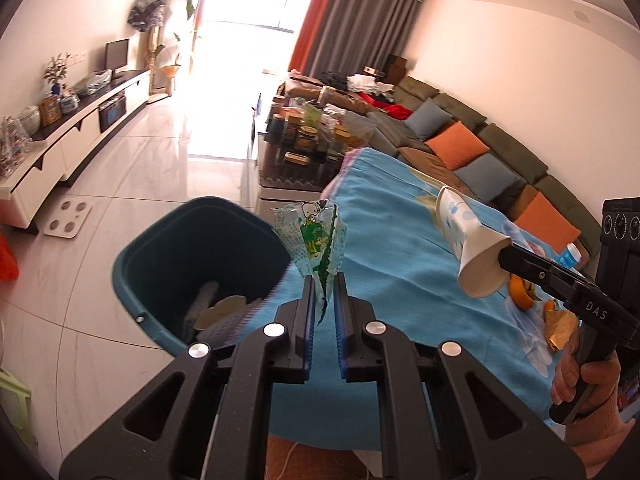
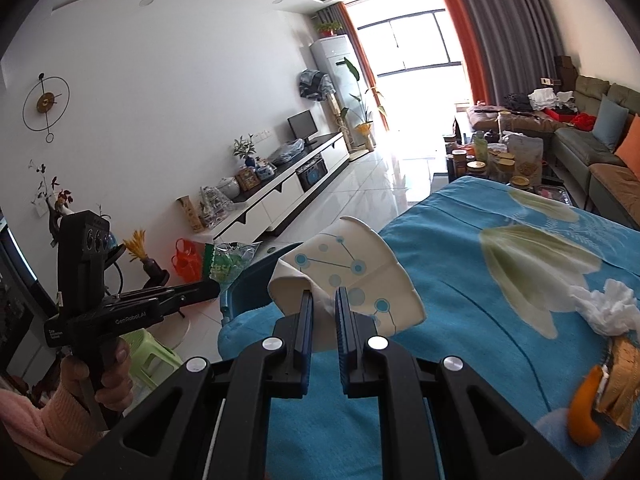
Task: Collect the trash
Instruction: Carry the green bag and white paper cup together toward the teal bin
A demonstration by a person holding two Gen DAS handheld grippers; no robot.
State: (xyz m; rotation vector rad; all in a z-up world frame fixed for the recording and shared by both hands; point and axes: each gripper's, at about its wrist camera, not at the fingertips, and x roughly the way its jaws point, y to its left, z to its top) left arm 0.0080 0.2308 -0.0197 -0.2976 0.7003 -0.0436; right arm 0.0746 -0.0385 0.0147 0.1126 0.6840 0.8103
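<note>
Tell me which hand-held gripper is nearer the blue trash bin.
Left. The left hand-held gripper, shut on the snack wrapper, sits right at the blue trash bin rim. The right hand-held gripper, shut on the paper cup, is farther over the blue tablecloth.

wrapper [image 1: 311,240] — green-white | cup [image 2: 344,276] — white, blue dots | bin [image 1: 160,264] — teal

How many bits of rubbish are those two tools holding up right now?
2. The left tool pinches a green snack wrapper near the blue bin. The right tool grips a crushed paper cup above the blue tablecloth. More rubbish lies on the cloth.
</note>
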